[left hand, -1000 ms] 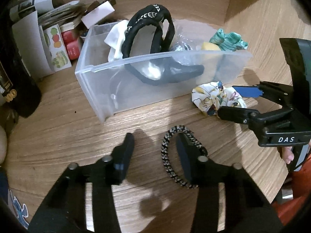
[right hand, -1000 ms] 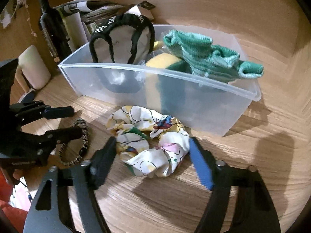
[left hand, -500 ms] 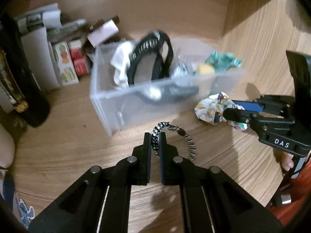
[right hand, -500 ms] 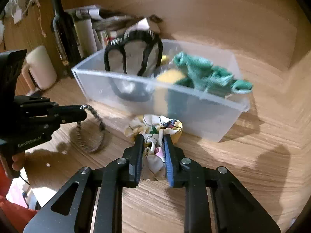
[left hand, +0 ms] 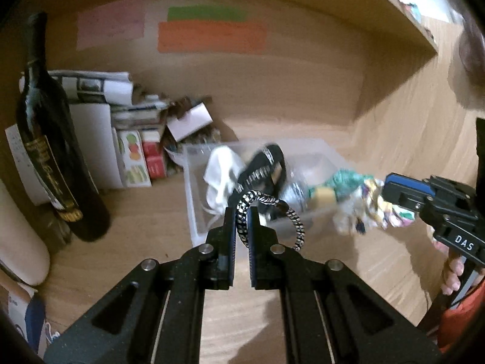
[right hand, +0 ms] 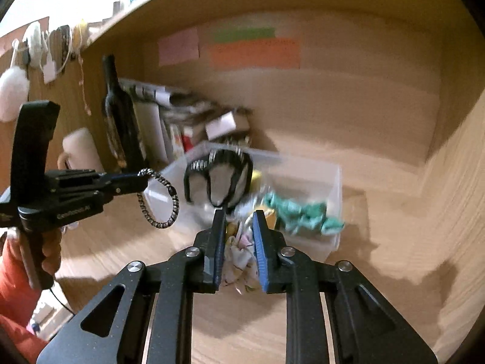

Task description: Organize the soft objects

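My left gripper (left hand: pixel 241 212) is shut on a black-and-white braided hair tie (left hand: pixel 274 209) and holds it in the air in front of the clear plastic bin (left hand: pixel 189 194). The tie also shows in the right wrist view (right hand: pixel 160 197). My right gripper (right hand: pixel 238 221) is shut on a floral scrunchie (right hand: pixel 239 254) and holds it above the desk near the bin's (right hand: pixel 332 200) front right; the scrunchie shows in the left wrist view (left hand: pixel 376 206). The bin holds black headbands (left hand: pixel 263 170), a white cloth (left hand: pixel 221 173), a yellow sponge (left hand: pixel 322 195) and a green sock (right hand: pixel 303 212).
A dark wine bottle (left hand: pixel 51 145) stands at the left. Papers and small boxes (left hand: pixel 133 139) are stacked behind the bin. A cream mug (right hand: pixel 80 148) stands left of the bottle. Wooden walls close the back and the right side.
Both grippers closed on their items and lifted them off the desk: the left with the hair tie, the right with the scrunchie. Both have pulled up and back from the bin.
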Available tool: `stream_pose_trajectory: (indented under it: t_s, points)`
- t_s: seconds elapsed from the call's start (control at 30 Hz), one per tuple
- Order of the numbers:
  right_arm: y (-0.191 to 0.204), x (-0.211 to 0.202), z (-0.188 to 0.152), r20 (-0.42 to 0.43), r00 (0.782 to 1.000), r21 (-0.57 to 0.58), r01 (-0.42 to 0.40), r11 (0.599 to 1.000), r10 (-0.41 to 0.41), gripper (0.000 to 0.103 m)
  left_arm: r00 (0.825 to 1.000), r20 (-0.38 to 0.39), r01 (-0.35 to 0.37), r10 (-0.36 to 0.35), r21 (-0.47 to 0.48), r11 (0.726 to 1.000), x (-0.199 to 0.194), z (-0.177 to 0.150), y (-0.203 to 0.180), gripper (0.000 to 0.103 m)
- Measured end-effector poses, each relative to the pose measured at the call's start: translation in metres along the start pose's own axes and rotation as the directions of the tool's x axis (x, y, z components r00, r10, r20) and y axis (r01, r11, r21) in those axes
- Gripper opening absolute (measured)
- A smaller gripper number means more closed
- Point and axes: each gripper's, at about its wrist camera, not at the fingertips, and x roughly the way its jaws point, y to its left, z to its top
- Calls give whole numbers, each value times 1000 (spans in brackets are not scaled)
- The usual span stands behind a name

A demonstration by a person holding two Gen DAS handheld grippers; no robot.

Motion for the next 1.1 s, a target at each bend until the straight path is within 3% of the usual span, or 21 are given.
stream_pose_trajectory:
  t_s: [0.17,0.33,0.43,0.5,0.7,0.77,1.1]
  points:
    - [-1,3,14,50,999,1,-4,1000,4,12,999,29,-35,35,-22,999,4,13,13,6]
    - [-4,8,11,5,1000,4,-20,1000,20,12,996,26,-89,89,-21,996,20,17,21,6]
    - [-10,13,-3,-56,998,14,4,1000,-3,25,996,1,-89,89,-34,995,33,16,24,6]
    - [-15,14,-14,-89,996,22,24,999,-22,46,996,-20,-84,83,-39,996,42,14,26,6]
    - [-29,19,-51,-223,974,42,47,998,-37,75,994,-54,-94,94,-3,996,58,6,20,6]
    - [-30,20,-57,-249,968,51,38,998,-24,79,993,-61,-98,98,12,995,61,4,17,6]
    - [-19,39,-81,-366,929,-21,50,999,-54,78,993,-90,-70,73,39,997,56,-3,10,11]
